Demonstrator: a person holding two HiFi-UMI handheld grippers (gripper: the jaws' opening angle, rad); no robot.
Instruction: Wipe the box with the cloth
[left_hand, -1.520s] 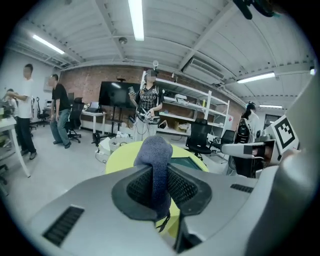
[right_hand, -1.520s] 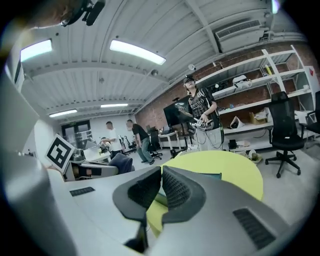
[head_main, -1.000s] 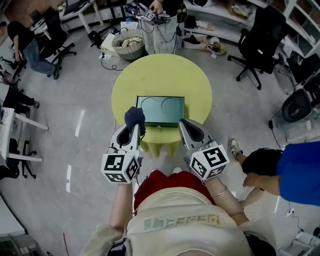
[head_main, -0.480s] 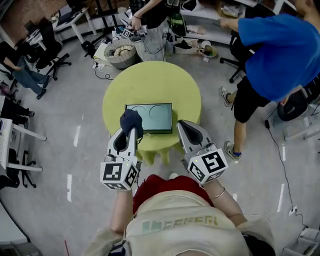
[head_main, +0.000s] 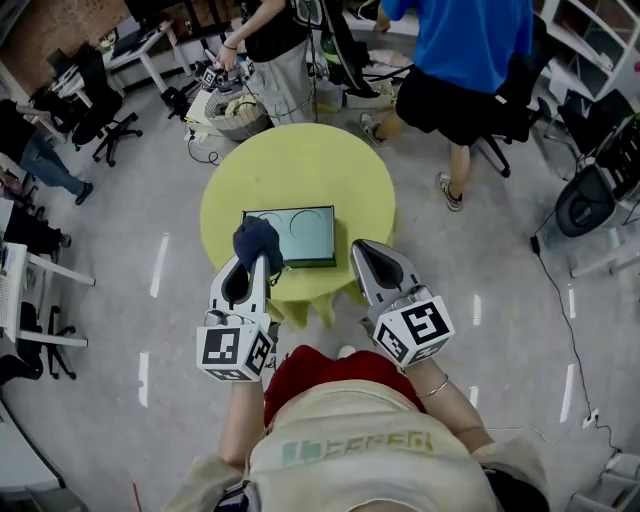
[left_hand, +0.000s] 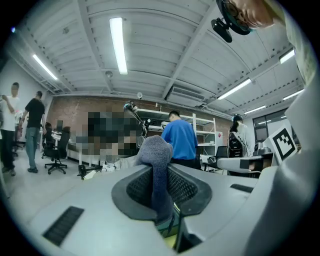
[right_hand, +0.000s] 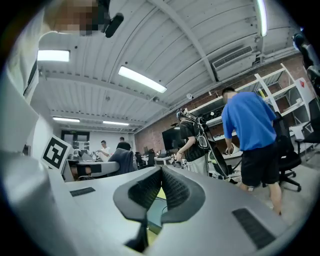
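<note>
A flat green box (head_main: 298, 232) with two circles printed on its top lies on the round yellow table (head_main: 300, 170), near the table's front edge. My left gripper (head_main: 252, 262) is shut on a dark blue cloth (head_main: 256, 240), whose bunched end sticks up over the box's front left corner. In the left gripper view the cloth (left_hand: 156, 165) hangs pinched between the jaws. My right gripper (head_main: 362, 252) is shut and holds nothing, just right of the box's front right corner. Its jaws (right_hand: 159, 192) meet in the right gripper view.
A person in a blue shirt (head_main: 462, 60) stands behind the table at right. Another person (head_main: 270, 40) stands by a cart with a basket (head_main: 232, 112) at the back left. Office chairs (head_main: 95, 100) and desks ring the grey floor. My own knees are below the table's front edge.
The person in blue has walked from the right side round to behind the table. My view has shifted a little; both grippers stay at the box's front edge.
</note>
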